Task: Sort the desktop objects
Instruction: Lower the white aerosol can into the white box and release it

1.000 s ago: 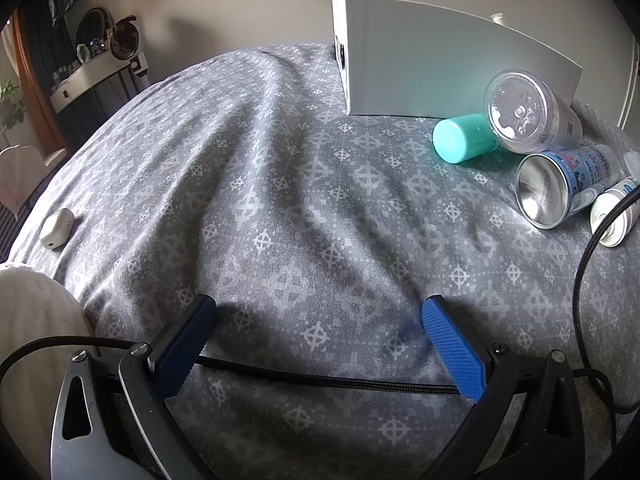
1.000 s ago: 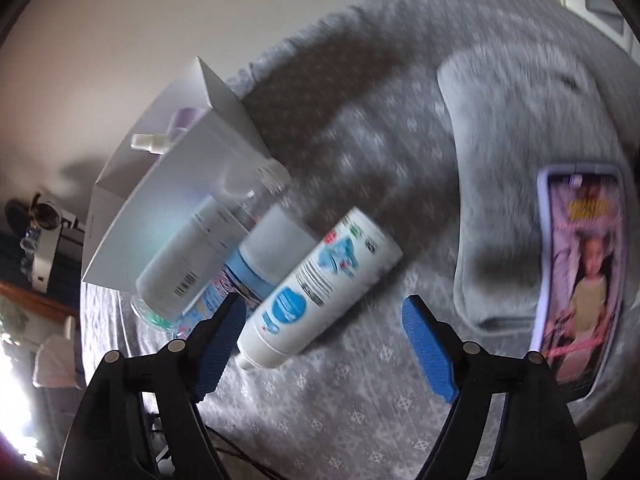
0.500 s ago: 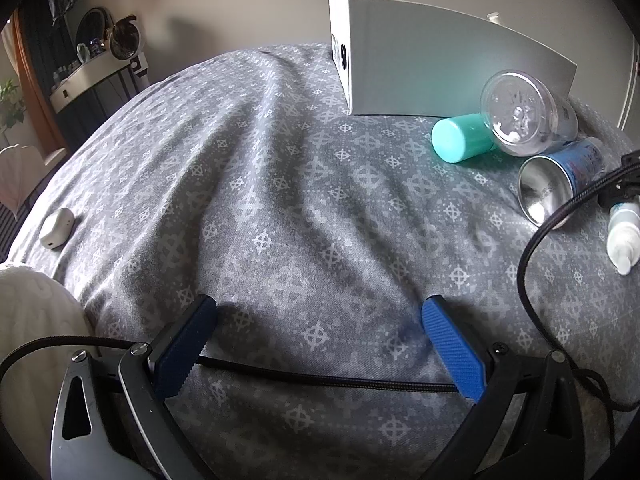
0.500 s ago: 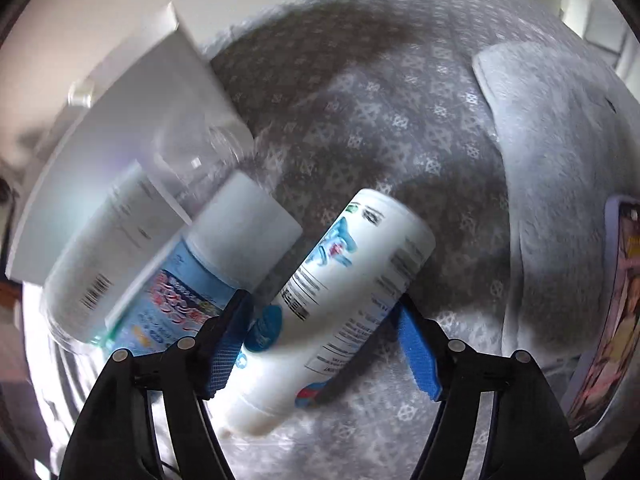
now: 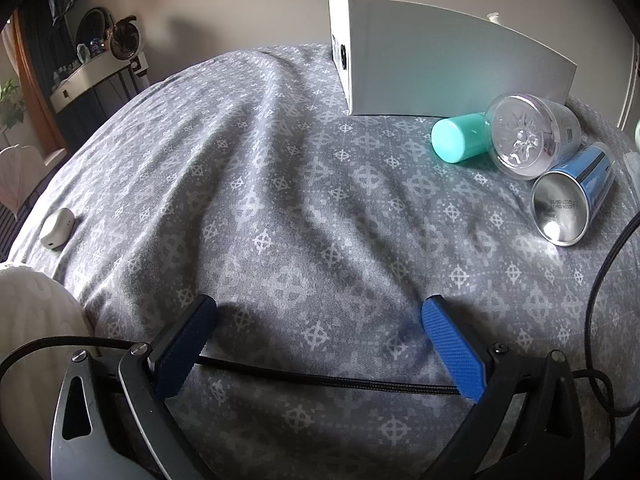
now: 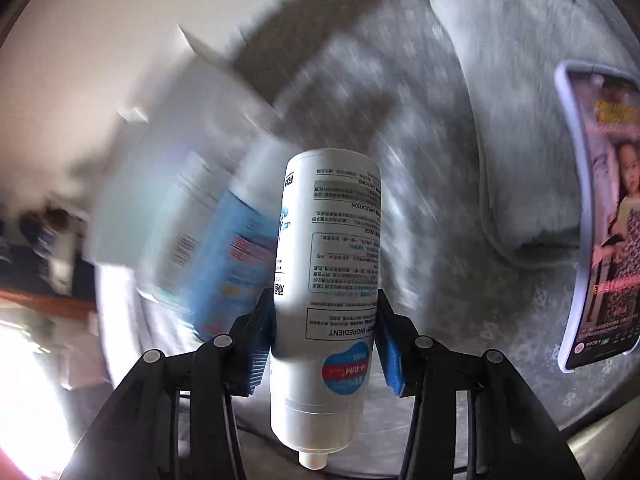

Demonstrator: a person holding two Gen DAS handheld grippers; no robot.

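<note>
My left gripper (image 5: 320,332) hangs low over the grey patterned bedspread (image 5: 260,184), its blue pads spread wide with nothing between them and a black cable (image 5: 320,378) running across behind them. Far left on the cloth I see a small white case (image 5: 56,227). Toward the right, a white box (image 5: 448,68) stands on edge; just in front of it lie a teal cap (image 5: 460,140), a clear bottle (image 5: 532,136) and a blue can (image 5: 570,202), bunched together on their sides. My right gripper (image 6: 324,332) is closed around a white spray bottle (image 6: 328,280), the pads pinching its lower body, nozzle pointing back at me. The background there is smeared by motion. At the right edge a phone (image 6: 604,216) lies beside a grey pillow (image 6: 520,100).
</note>
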